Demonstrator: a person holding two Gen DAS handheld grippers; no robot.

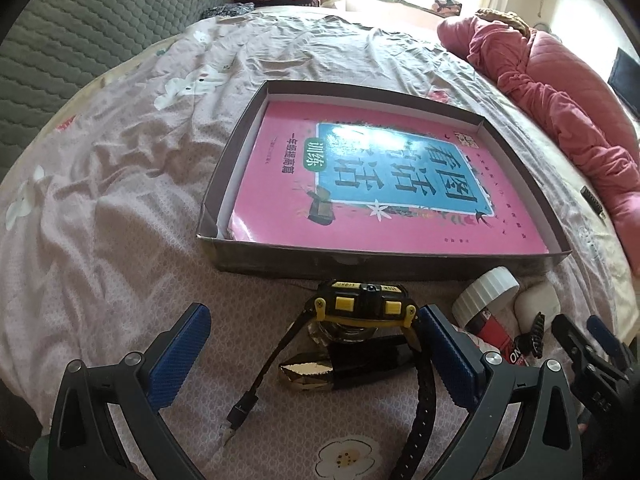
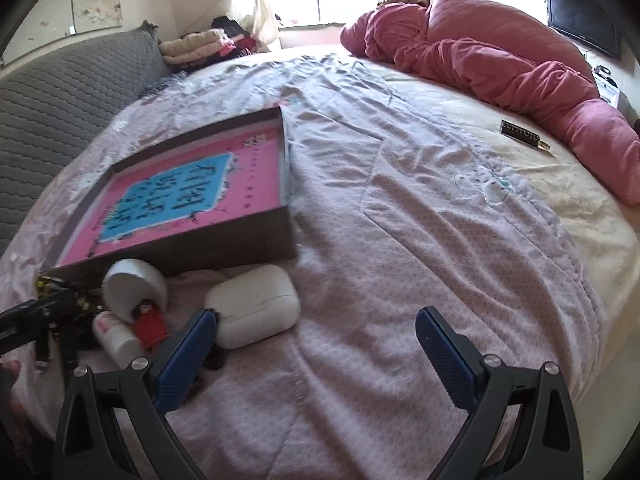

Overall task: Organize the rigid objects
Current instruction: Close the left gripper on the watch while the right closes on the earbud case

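1. The left gripper (image 1: 316,330) is spread wide and holds nothing; its blue pads (image 1: 182,350) stand on either side of a small heap on the bedsheet (image 1: 120,208).
2. Between those pads lies a black and yellow watch (image 1: 366,304), its face tilted up and its strap trailing back toward the camera. The right pad looks very close to the strap; I cannot tell whether they touch.
3. Just behind the watch face lies a black and gold item (image 1: 344,368), flat on the sheet.
4. The right gripper (image 2: 316,332) is also released and empty. Its left pad is near a white case (image 2: 254,304), and a small dark thing lies beside that pad.
5. Left of the case lie a jar (image 2: 134,286) with a white lid and a white and red tube (image 2: 132,328), close together.
6. Beyond this cluster, a shallow dark box (image 1: 400,258) sits on the sheet with a pink book (image 1: 384,172) lying flat inside.
7. Farther off, a red quilt (image 2: 500,56) is bunched along the bed's far edge, with a small dark bar (image 2: 520,132) near it.
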